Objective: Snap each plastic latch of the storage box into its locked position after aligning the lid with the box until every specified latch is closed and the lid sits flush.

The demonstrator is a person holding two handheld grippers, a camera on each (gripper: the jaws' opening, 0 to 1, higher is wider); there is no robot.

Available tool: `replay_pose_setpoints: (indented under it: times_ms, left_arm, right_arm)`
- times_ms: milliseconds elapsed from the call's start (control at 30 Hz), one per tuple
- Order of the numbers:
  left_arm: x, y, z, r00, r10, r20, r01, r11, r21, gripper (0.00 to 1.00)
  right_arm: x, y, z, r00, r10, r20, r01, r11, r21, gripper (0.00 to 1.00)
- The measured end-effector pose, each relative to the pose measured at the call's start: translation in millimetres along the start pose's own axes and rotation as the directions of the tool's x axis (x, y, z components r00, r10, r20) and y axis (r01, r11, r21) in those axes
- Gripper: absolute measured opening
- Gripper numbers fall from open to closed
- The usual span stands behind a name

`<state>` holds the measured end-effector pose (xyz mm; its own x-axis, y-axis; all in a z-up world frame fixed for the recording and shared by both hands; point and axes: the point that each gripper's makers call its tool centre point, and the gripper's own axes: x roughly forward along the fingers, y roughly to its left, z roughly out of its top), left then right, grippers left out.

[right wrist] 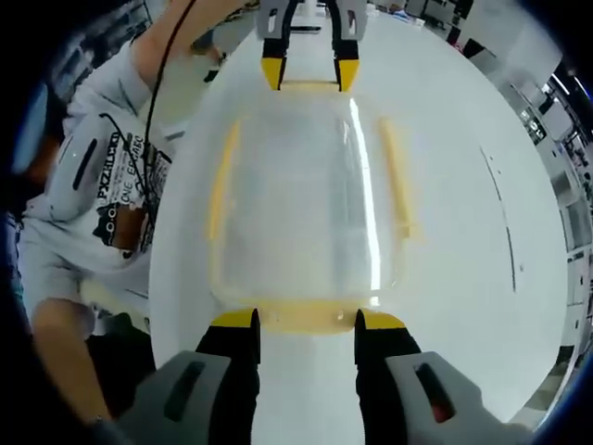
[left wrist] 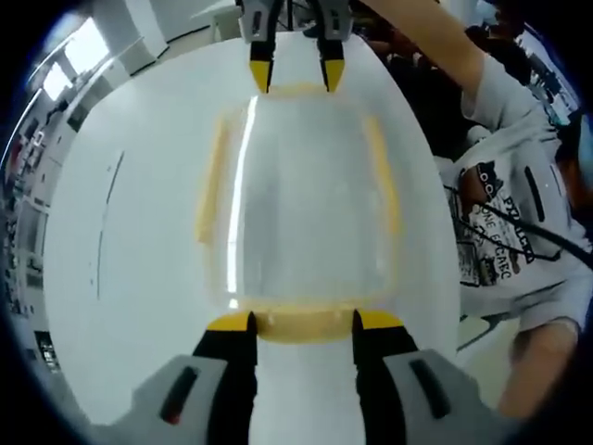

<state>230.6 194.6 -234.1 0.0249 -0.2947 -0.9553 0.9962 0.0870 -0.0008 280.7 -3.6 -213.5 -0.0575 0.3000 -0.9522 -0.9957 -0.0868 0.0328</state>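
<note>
The only writing is print on the person's grey shirt point(right wrist: 111, 199), too warped to read beyond scattered letters. A clear storage box point(left wrist: 301, 209) with a transparent lid point(right wrist: 301, 204) sits mid-tabletop on the white table point(left wrist: 139, 260), yellow latches on all four sides.

The left gripper point(left wrist: 301, 323) is spread wide, its yellow-tipped jaws flanking the near-end latch point(left wrist: 301, 324) (whether they touch it, I cannot tell). The right gripper point(right wrist: 306, 321) is equally wide at the opposite end's latch point(right wrist: 306, 317).

The left gripper view has windows point(left wrist: 69, 60) at the far left; the right gripper view shows shelving point(right wrist: 565, 139).
</note>
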Motion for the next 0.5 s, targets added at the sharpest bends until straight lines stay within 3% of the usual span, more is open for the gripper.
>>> replay_pose_setpoints:
  times_ms: [100, 133, 167, 233, 500]
  left_arm:
    - [-2.9, -0.6, -3.6, 1.000, 0.001, -0.002, -0.001, 1.000, -0.005, 0.40]
    - [-3.5, -0.7, -4.8, 1.000, 0.002, -0.004, -0.002, 1.000, -0.006, 0.40]
    - [-5.2, 1.0, -7.6, 1.000, 0.004, -0.007, -0.004, 1.000, -0.009, 0.40]
    - [-6.1, 1.0, -10.7, 1.000, 0.008, -0.013, -0.009, 1.000, -0.010, 0.40]
    - [-7.3, -2.1, -23.6, 0.999, 0.015, -0.033, -0.016, 1.000, -0.026, 0.40]
  right_arm:
    - [-7.1, -13.7, 3.3, 1.000, 0.006, 0.000, -0.006, 1.000, -0.003, 0.39]
    - [-3.6, -11.7, 5.8, 0.999, -0.048, -0.012, 0.047, 0.999, -0.018, 0.39]
    - [2.4, 3.6, 12.2, 0.999, -0.037, -0.008, 0.037, 0.999, -0.016, 0.39]
    - [6.7, 12.6, 17.0, 0.999, -0.043, -0.007, 0.043, 0.999, -0.022, 0.39]
    - [14.7, 23.6, 32.0, 0.999, -0.032, 0.009, 0.033, 0.999, -0.028, 0.39]
